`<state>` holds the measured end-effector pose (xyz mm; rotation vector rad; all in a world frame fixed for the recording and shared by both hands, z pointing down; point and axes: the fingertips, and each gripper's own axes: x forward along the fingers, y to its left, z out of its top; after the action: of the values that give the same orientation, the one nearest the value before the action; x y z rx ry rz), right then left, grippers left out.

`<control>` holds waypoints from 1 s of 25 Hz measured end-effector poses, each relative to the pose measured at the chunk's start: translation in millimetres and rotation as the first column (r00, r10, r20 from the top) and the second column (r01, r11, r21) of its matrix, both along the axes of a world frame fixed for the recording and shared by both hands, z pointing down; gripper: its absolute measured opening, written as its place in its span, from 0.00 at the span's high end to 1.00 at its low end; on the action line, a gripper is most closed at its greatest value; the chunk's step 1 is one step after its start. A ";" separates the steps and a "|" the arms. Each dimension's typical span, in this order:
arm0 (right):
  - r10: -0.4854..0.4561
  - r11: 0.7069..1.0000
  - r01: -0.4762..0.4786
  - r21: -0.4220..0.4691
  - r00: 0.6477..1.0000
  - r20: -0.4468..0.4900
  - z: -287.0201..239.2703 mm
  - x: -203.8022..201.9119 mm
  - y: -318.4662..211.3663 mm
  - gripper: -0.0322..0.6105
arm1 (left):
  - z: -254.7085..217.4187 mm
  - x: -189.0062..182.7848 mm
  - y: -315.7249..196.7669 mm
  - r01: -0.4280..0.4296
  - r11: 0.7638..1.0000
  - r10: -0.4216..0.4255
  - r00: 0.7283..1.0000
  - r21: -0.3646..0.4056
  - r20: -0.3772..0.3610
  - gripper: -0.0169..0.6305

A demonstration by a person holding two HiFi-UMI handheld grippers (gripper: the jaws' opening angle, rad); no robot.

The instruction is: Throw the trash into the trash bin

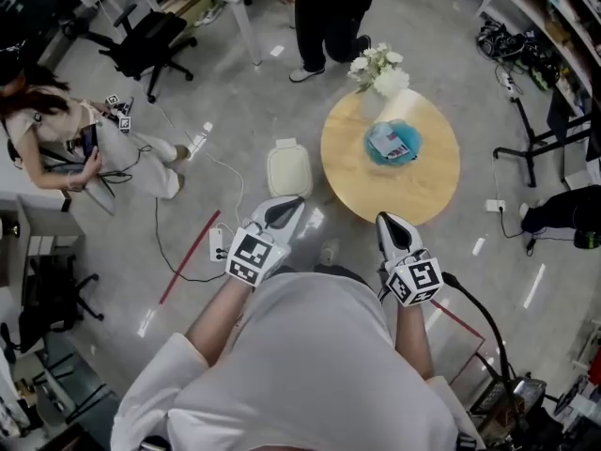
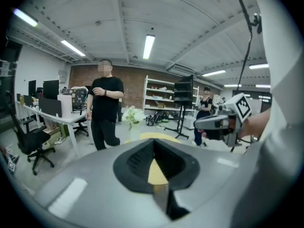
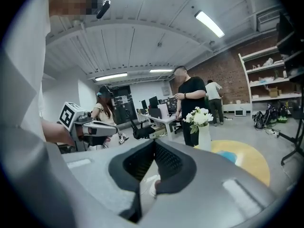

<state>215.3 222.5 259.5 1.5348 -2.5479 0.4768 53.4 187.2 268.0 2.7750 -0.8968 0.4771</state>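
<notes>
A round wooden table [image 1: 432, 181] carries a blue dish of crumpled trash [image 1: 392, 143] and a vase of white flowers [image 1: 379, 68]. A white lidded trash bin [image 1: 288, 170] stands on the floor just left of the table. My left gripper [image 1: 286, 207] points toward the bin, shut with nothing in it. My right gripper [image 1: 389, 222], likewise shut and bare, is held before the table's near edge. In the left gripper view the jaws [image 2: 155, 167] meet with the table [image 2: 153, 136] beyond. In the right gripper view the shut gripper [image 3: 151, 175] faces the vase [image 3: 203, 136] and the blue dish [image 3: 228, 156].
A person in black [image 1: 329, 17] stands beyond the table. Another person [image 1: 56, 139] sits at the left near an office chair [image 1: 150, 36]. Cables and a power strip [image 1: 216, 242] lie on the floor left of me. Shelves [image 1: 554, 7] and stands line the right side.
</notes>
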 end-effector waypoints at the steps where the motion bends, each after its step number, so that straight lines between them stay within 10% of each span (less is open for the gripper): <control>1: -0.016 1.000 0.016 -0.002 1.000 0.001 1.4 3.9 -5.5 0.95 | -0.5 3.5 -4.3 0.013 1.000 -0.013 1.000 0.004 0.002 0.97; 16: -0.294 0.955 0.294 -0.028 0.956 0.004 23.9 -21.7 -74.2 0.95 | 17.2 -12.2 -40.3 0.217 0.976 -0.216 0.975 -0.020 0.060 0.97; 25: -0.281 0.957 0.283 -0.057 0.959 0.043 39.0 -64.5 -95.5 0.95 | 42.0 -60.0 -60.0 0.262 0.962 -0.255 0.963 -0.078 0.085 0.97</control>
<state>150.7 127.0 298.5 1.1255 -2.6903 0.5425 -6.7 127.2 310.0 2.5257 -1.2040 0.5617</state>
